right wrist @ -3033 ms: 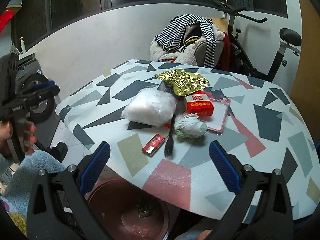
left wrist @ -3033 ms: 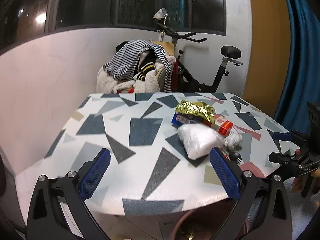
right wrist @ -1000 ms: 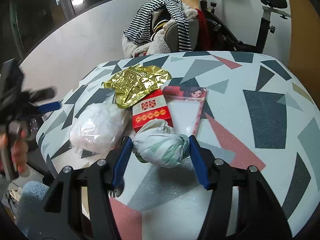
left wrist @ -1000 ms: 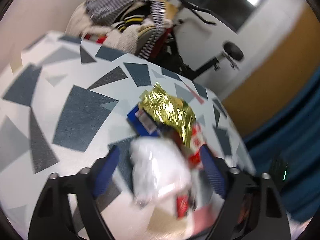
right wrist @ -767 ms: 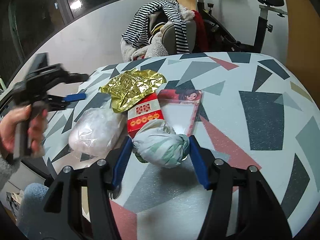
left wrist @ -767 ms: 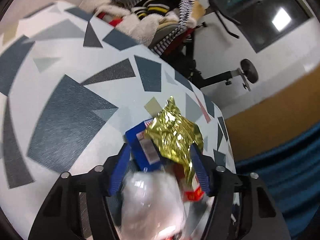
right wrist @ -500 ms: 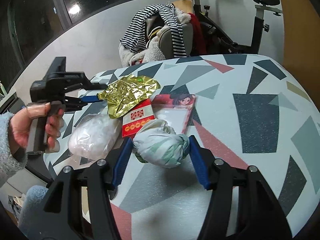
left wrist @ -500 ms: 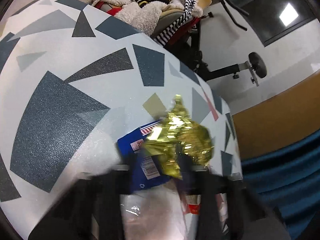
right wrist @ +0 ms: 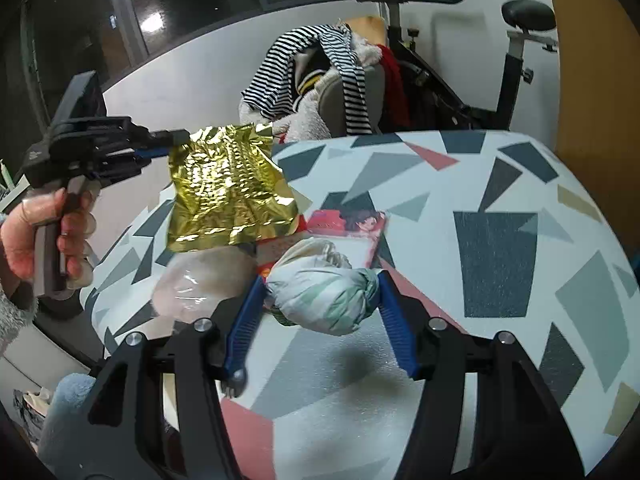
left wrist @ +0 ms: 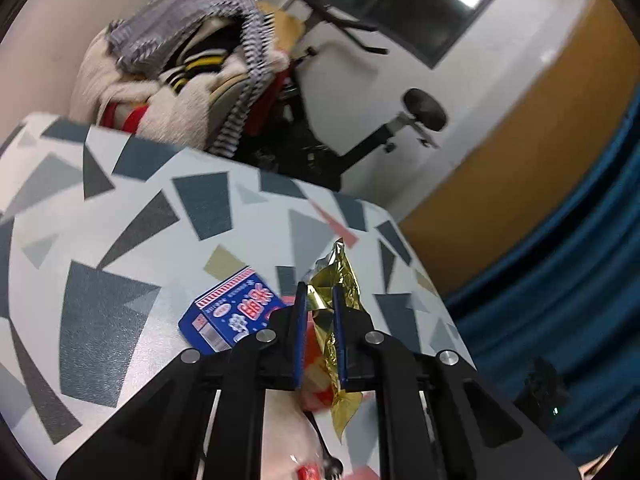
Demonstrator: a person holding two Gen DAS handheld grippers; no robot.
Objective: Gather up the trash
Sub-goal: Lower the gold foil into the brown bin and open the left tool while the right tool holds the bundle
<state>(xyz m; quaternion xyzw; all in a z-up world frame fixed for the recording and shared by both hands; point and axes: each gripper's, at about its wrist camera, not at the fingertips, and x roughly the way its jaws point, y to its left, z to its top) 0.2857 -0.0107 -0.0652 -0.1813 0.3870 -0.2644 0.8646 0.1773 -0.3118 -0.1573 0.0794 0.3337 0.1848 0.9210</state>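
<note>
My left gripper (left wrist: 319, 300) is shut on a crumpled gold foil wrapper (left wrist: 334, 300) and holds it in the air above the table; the right wrist view shows the wrapper (right wrist: 228, 188) hanging from the left gripper (right wrist: 176, 140). My right gripper (right wrist: 320, 292) is closed around a knotted white-and-green plastic bag (right wrist: 324, 288) resting on the patterned table (right wrist: 500, 240). A clear plastic bag (right wrist: 200, 276) lies left of it. A blue box (left wrist: 232, 316) lies on the table below the left gripper.
A red box and a red-edged flat packet (right wrist: 352, 224) lie behind the knotted bag. A black fork (right wrist: 234, 384) lies near the table's front edge. A chair piled with clothes (right wrist: 320, 76) and an exercise bike (right wrist: 512, 52) stand behind the table.
My left gripper closed on the gold wrapper and lifted it off the blue box and the table. My right gripper stayed around the knotted bag.
</note>
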